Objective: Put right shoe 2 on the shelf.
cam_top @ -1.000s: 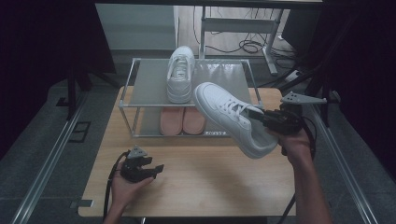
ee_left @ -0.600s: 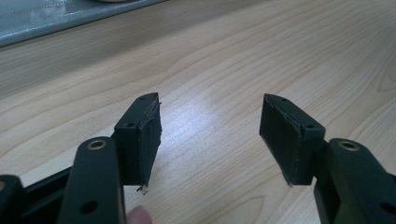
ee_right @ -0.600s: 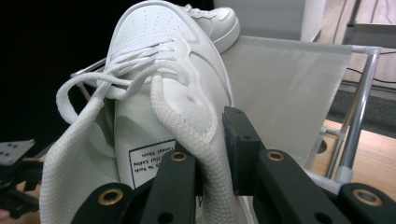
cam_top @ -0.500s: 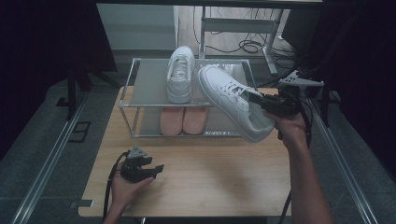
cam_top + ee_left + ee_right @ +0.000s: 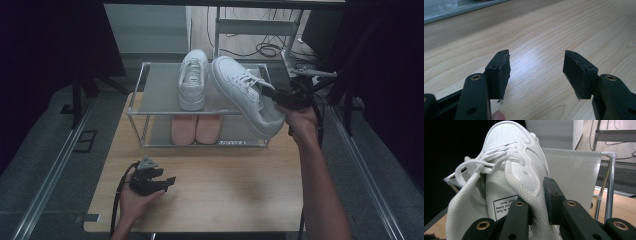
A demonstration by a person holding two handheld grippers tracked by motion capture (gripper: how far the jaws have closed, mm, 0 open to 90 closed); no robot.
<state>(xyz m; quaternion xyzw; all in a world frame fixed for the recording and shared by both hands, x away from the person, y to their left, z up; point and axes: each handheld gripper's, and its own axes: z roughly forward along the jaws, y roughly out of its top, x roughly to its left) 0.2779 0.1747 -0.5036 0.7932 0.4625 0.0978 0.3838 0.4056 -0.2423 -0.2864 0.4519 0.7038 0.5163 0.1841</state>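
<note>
My right gripper [image 5: 272,95] is shut on the side wall of a white sneaker [image 5: 245,95], carried in the air over the right part of the metal shoe rack [image 5: 137,90], its toe pointing away. In the right gripper view the jaws pinch the padded collar of this white sneaker [image 5: 511,162]. A second white sneaker [image 5: 194,77] stands on the rack's top shelf. A pink pair [image 5: 196,127] lies on the lower shelf. My left gripper [image 5: 167,181] rests low over the wooden table [image 5: 235,190] at the front left, open, with bare table [image 5: 536,57] between its fingers.
Behind the rack stand a metal frame and loose cables [image 5: 265,47] on the floor. Dark curtains close both sides. Rails [image 5: 55,165] run along the floor beside the table.
My right gripper has carried the white sneaker up and toward the back, from in front of the rack to over its top shelf. The left gripper has stayed in place.
</note>
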